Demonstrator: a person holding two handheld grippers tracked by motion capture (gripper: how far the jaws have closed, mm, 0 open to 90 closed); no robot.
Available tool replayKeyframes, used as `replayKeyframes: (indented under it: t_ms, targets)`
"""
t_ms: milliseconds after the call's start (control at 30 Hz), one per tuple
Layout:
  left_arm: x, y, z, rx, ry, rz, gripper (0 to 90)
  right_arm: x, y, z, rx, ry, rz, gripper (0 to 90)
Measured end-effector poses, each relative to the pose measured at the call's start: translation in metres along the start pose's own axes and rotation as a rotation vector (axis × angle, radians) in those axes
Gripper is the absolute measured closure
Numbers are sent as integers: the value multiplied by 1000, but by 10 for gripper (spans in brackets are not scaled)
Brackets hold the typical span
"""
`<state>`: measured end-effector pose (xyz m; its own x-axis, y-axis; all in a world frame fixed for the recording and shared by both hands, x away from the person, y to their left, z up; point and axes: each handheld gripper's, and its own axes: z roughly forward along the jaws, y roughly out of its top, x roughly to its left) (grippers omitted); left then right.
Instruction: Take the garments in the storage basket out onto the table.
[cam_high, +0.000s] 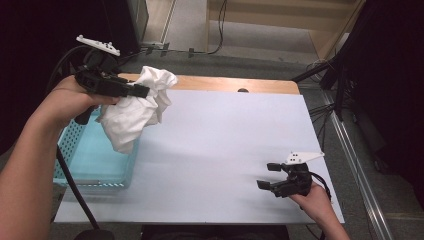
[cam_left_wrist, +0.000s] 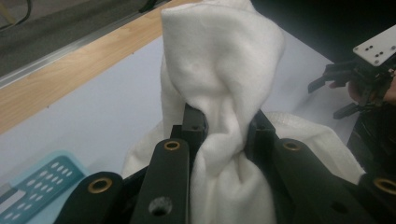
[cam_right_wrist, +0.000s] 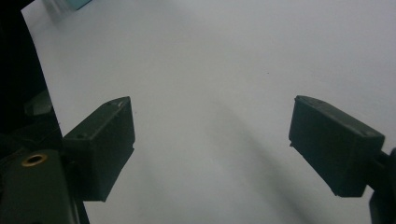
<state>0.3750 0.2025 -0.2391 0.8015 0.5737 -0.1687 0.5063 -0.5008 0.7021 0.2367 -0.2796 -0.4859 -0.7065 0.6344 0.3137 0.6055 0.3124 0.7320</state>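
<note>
- Left gripper (cam_high: 142, 91) has its jaws clamped on one white cloth (cam_high: 135, 107), and the left gripper view shows the fabric pinched tight between the two black jaws (cam_left_wrist: 224, 135).
- One cloth, and it's off the table: a crumpled bundle bulges past the jaw tips while the rest hangs below them, over the near-right corner of the basket.
- Right gripper (cam_high: 267, 176) sits with its jaws wide apart and nothing between them; the right gripper view (cam_right_wrist: 212, 144) looks straight onto bare white surface between the two pads.
- Two grippers, and each carries a grey three-cornered plate on top.
- Left hand (cam_high: 70, 97) is raised high, forearm coming up from the bottom left corner, gripper pointing roughly level toward the right.
- Right hand (cam_high: 315, 197) is low at the table's near right corner, gripper just above the surface, pointing left.
- One pale blue mesh basket (cam_high: 75, 150) rests at the left edge of the table.
- One table (cam_high: 225, 150), white on top, with a wooden strip along the far edge.
</note>
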Motion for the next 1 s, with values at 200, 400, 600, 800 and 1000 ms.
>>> replayKeyframes:
  t_ms: [200,400,600,800,1000]
  targets:
    - [-16,20,7,1,-16,28,752,0,0,-1,-2,-1,0,128]
    - [-29,35,15,0,-44,61,751,1,0,-1,-1,-1,1,128]
    - [-39,45,26,4,-64,90,751,1,0,-2,-5,-1,-2,128]
    - [-52,54,42,6,-98,111,749,1,0,-3,-10,-2,1,128]
    - [-68,60,61,-6,-156,138,749,0,0,-3,-8,-1,4,128]
